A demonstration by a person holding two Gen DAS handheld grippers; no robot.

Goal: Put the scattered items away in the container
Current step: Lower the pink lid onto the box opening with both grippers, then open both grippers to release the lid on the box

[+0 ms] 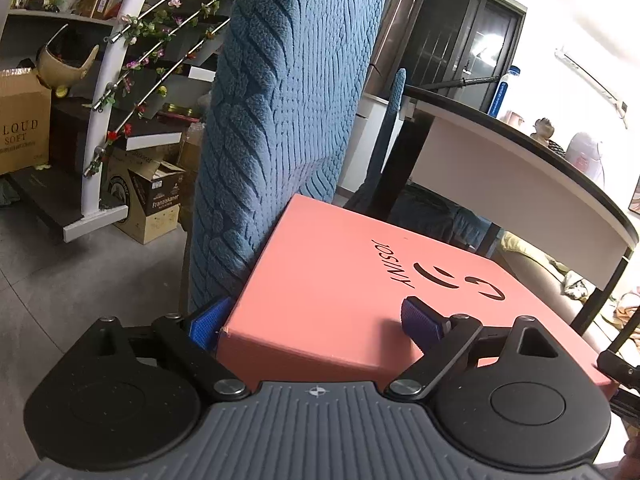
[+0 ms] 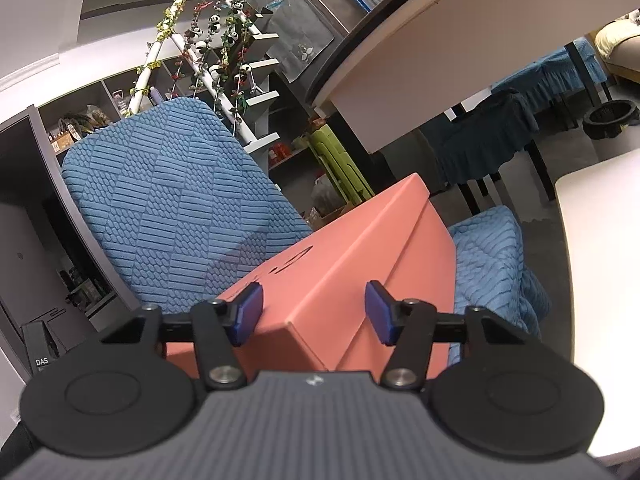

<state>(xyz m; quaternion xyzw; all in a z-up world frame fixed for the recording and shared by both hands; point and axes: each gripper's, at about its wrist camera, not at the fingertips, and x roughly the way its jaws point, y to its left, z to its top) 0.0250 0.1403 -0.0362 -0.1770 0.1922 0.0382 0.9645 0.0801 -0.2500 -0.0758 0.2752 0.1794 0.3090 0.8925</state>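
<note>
A closed salmon-pink box (image 1: 360, 292), its lid printed with a dark logo, fills the lower centre of both wrist views and sits on the seat of a chair dressed in a blue knitted cover (image 1: 280, 120), its far corner close against the backrest. The left gripper (image 1: 316, 320) stands wide, one blue pad (image 1: 206, 324) beside the box's left edge and the other over the lid at lower right of centre, neither visibly pressing, a spread that suits bracketing a broad corner rather than pinching it. The right gripper (image 2: 314, 312) is likewise spread apart, its pads (image 2: 250, 310) straddling the box's near corner in the lower middle of its frame, one over the lid and one along the side wall; whether they touch the cardboard cannot be told. Both tools appear placed to steady or lift the box from two corners, probably because a lid this wide calls for two holds. With the lid on, nothing shows whether the box holds anything, and no scattered items are in view, so the scene would fit a container about to be opened as readily as one closed again. A white tabletop (image 2: 600, 260) edges the right of the right wrist view; a flower-wound stair rail (image 1: 120, 60) and cartons (image 1: 24, 128) fill the upper left of the left wrist view.
</note>
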